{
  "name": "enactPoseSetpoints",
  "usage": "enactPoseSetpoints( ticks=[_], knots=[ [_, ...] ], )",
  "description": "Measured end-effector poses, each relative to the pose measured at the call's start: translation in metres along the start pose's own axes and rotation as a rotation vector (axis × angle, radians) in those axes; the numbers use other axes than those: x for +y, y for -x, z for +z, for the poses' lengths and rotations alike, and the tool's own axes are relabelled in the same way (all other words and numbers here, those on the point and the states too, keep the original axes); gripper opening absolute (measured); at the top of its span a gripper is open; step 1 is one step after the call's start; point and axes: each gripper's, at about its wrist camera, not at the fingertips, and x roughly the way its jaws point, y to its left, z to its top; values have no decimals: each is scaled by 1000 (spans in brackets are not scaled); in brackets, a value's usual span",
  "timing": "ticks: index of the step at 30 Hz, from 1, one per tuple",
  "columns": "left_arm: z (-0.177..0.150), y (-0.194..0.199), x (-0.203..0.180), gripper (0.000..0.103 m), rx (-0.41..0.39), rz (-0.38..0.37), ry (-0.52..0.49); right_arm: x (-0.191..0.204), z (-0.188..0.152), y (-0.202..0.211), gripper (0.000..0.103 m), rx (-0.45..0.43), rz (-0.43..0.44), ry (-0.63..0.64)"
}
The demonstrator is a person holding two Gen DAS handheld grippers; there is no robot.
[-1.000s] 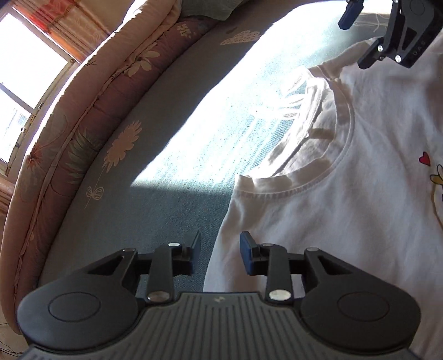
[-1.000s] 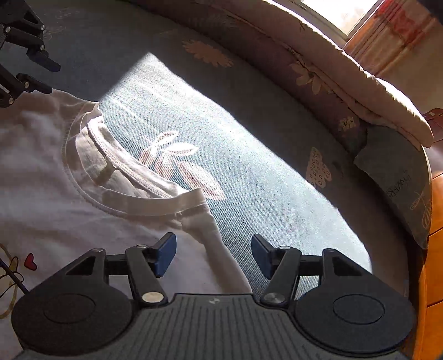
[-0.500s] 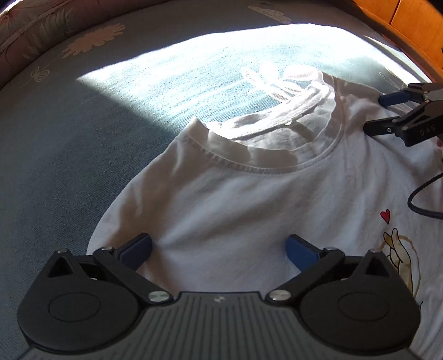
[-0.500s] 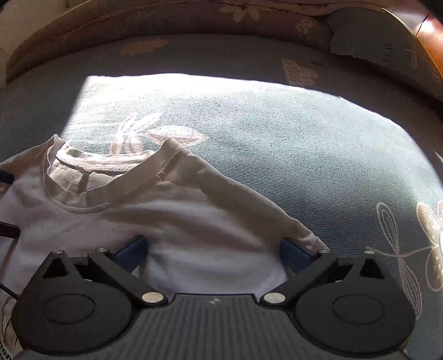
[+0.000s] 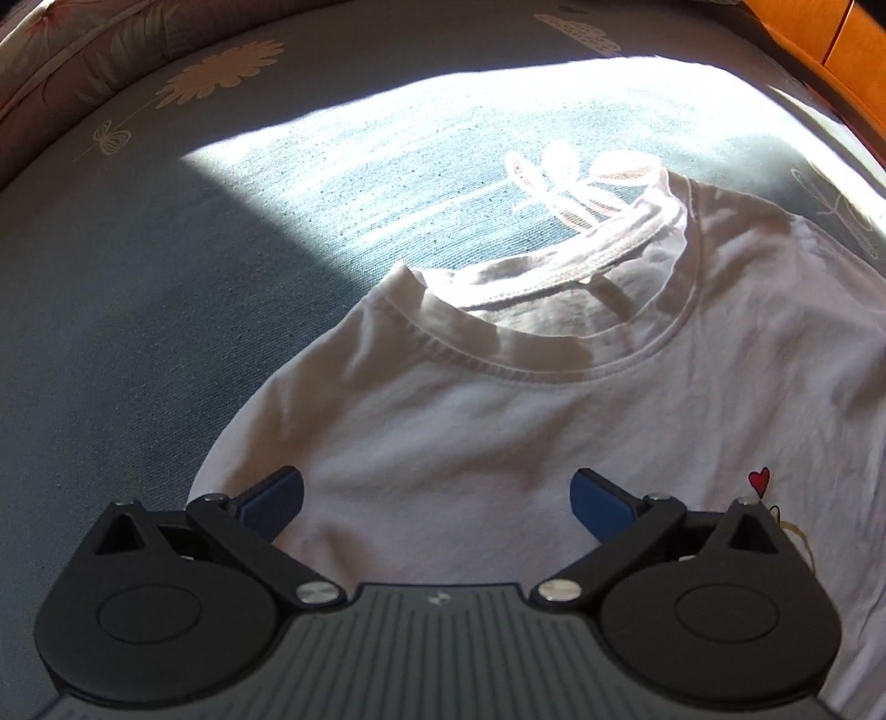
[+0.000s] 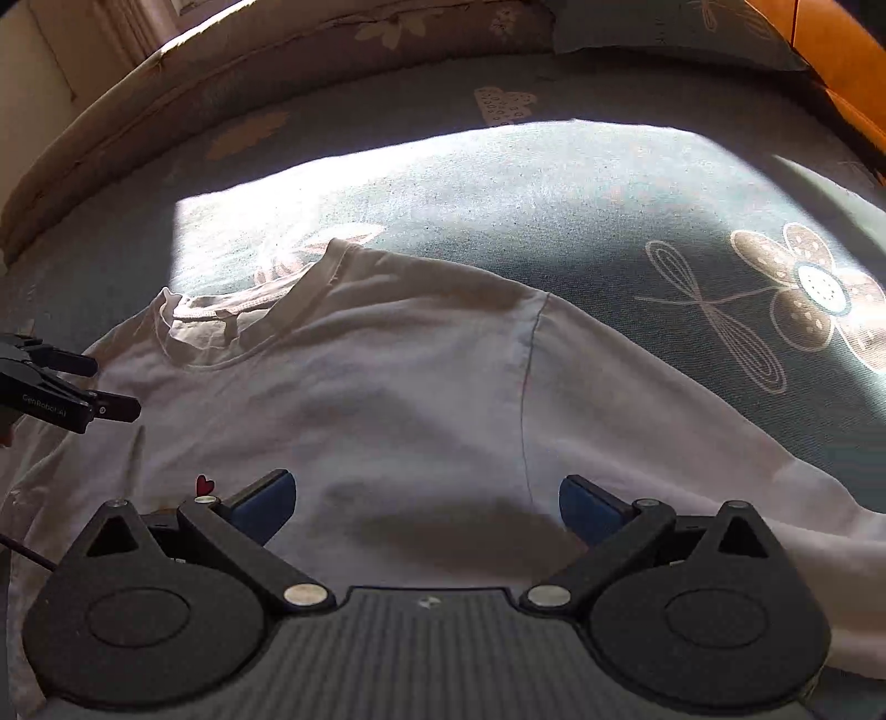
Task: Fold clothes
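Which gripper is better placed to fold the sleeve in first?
Probably the right gripper: open over the white T-shirt, whose spread sleeve lies beside its finger. The left gripper shows no sleeve.

A blue-grey bedspread (image 6: 554, 183) printed with pale flowers lay under a bright patch of sunlight. A padded floral bolster (image 6: 166, 72) curved along its far edge, orange wood (image 5: 830, 50) beyond.

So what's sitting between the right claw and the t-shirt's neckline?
Only the shirt's own white chest fabric. In the right wrist view, nothing else lies between the open right claw and the neckline of the t-shirt.
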Motion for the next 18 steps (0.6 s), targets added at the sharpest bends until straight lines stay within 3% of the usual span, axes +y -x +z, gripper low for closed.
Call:
enactPoseSetpoints(
  ticks=[5, 11, 18],
  knots=[
    [6, 17, -50, 102, -1, -122, -83, -39, -41, 32, 103, 31, -38, -108],
    [25, 10, -121, 102, -17, -258, -165, -91, -72, 31, 103, 41, -63, -273],
    [72, 0, -183, 102, -40, -345, -290, -105, -89, 37, 103, -45, 22, -288]
  ],
)
